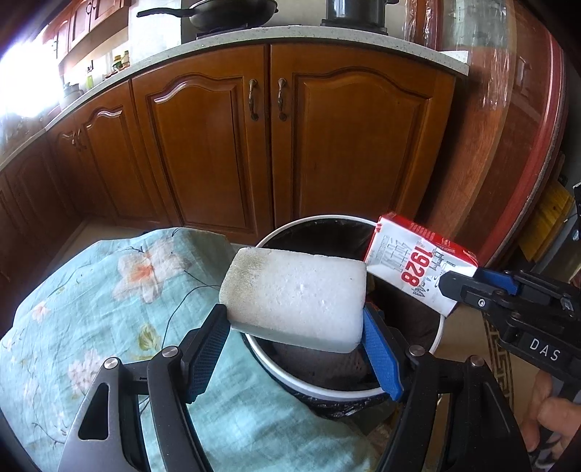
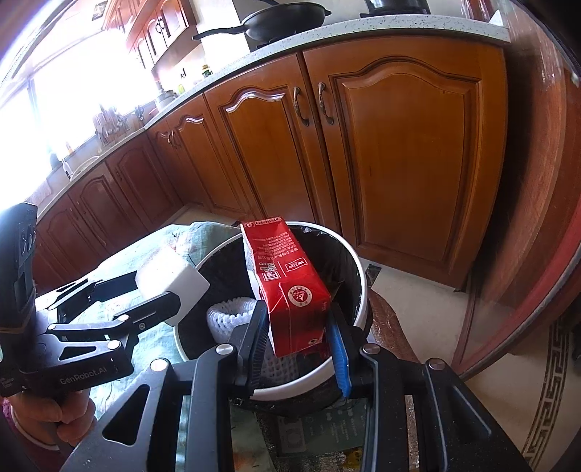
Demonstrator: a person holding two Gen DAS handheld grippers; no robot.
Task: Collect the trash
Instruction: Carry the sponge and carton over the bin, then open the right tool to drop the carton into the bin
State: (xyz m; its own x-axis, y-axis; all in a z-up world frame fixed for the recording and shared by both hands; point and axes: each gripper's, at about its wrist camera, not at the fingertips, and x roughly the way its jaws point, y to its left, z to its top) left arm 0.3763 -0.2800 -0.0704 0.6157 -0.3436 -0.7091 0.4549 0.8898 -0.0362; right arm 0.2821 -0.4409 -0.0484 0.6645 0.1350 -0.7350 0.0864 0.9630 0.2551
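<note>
My left gripper is shut on a white foam block and holds it over the near rim of a white-rimmed trash bin lined with a black bag. My right gripper is shut on a red and white carton, marked 1928 in the left wrist view, and holds it above the bin. The right gripper also shows in the left wrist view, the left one with its block in the right wrist view. White foam netting lies inside the bin.
A surface covered with a light blue floral cloth lies left of the bin. Brown wooden kitchen cabinets stand behind, with a black pan on the counter. A round red-edged table curves at the right. Papers lie below the bin.
</note>
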